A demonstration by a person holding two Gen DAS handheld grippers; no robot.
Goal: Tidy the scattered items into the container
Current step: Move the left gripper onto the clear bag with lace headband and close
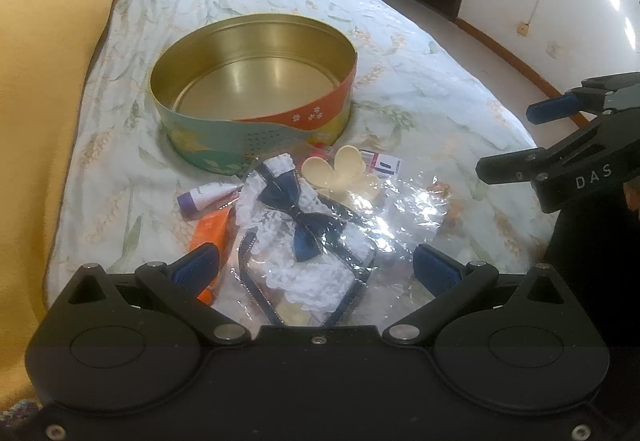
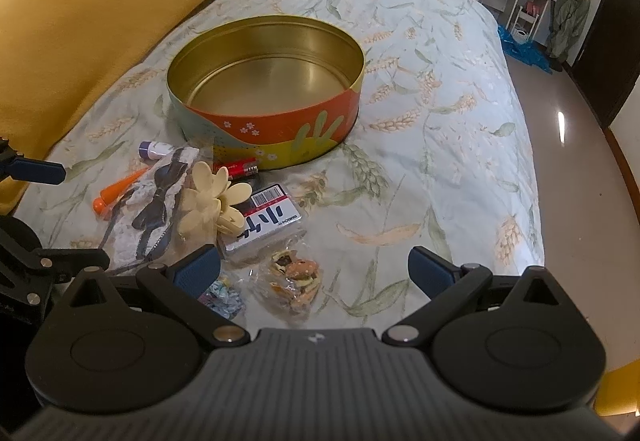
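Note:
A round tin with a gold inside and an orange, green and yellow wall stands empty on the bed. In front of it lie a packaged white lace piece with a navy bow, a cream flower hair claw, a purple-capped tube, an orange tube, a red lighter, a barcode-labelled packet and a small bag of trinkets. My left gripper stands open over the lace packet. My right gripper is open above the trinket bag.
A yellow blanket lines the bed's left side. The floral bedspread stretches bare to the right of the tin. The bed's right edge drops to a glossy floor. Furniture stands at the room's far end.

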